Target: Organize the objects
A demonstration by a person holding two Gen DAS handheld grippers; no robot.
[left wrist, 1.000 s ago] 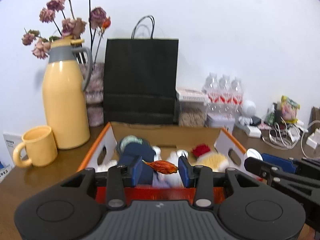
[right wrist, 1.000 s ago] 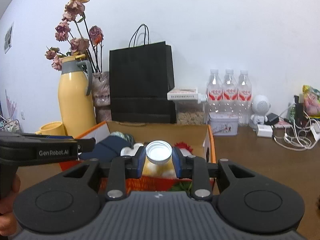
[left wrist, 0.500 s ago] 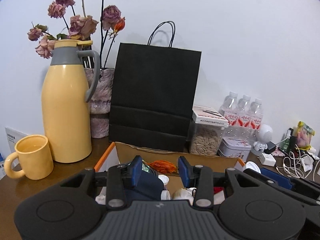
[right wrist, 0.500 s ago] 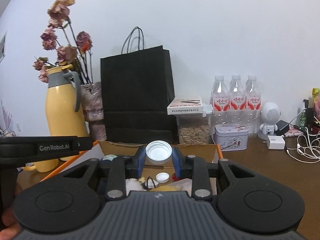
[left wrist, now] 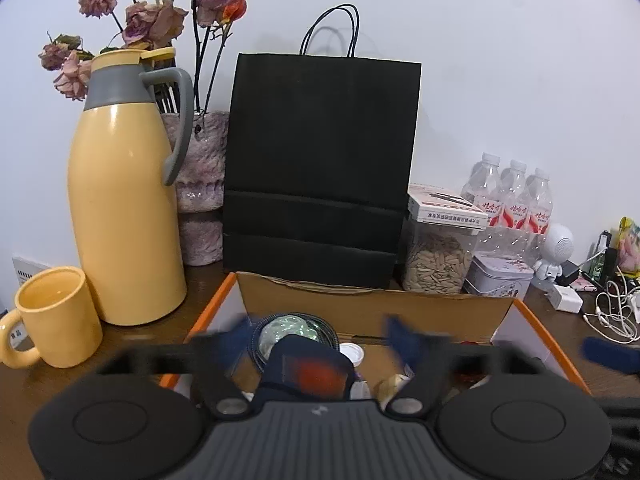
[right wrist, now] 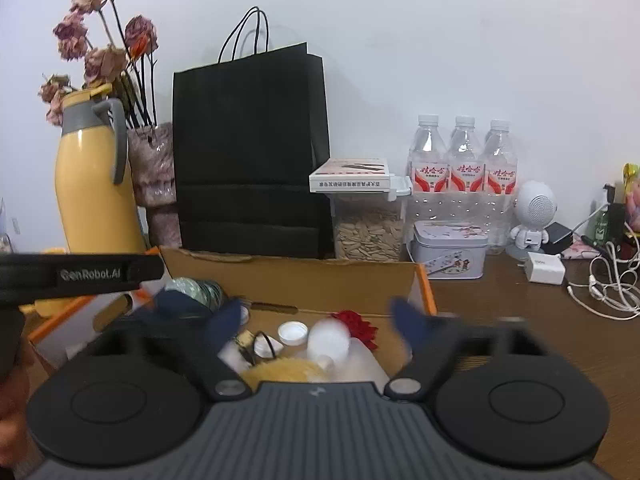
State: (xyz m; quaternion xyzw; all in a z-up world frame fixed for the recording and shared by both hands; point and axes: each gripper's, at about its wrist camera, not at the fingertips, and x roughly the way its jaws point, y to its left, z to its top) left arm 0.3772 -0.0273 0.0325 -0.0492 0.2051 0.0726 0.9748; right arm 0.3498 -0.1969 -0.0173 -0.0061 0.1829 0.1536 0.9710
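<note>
Both grippers hover over an open cardboard box (left wrist: 360,304) with an orange rim. My left gripper (left wrist: 318,334) has its blurred jaws opening wide, and nothing is pressed between them. Below it, a blurred orange-red piece (left wrist: 316,372) is on or just above a dark blue cloth (left wrist: 296,354) in the box. My right gripper (right wrist: 318,320) has its jaws opening wide too. Beneath them a blurred white lid (right wrist: 328,340) is free of the pads, next to a small white cap (right wrist: 293,333) and a red flower piece (right wrist: 358,328). The left gripper (right wrist: 80,274) shows at the left edge.
Behind the box stand a black paper bag (left wrist: 320,168), a yellow jug (left wrist: 120,208), a yellow mug (left wrist: 56,316), a vase of dried roses (left wrist: 200,184), a seed jar (right wrist: 368,232), a tin (right wrist: 450,248) and water bottles (right wrist: 464,168). Chargers and cables (right wrist: 600,280) lie right.
Both grippers have moved forward over the box. Their jaws have sprung apart: the orange piece has left the left pads and the white lid has left the right pads.
</note>
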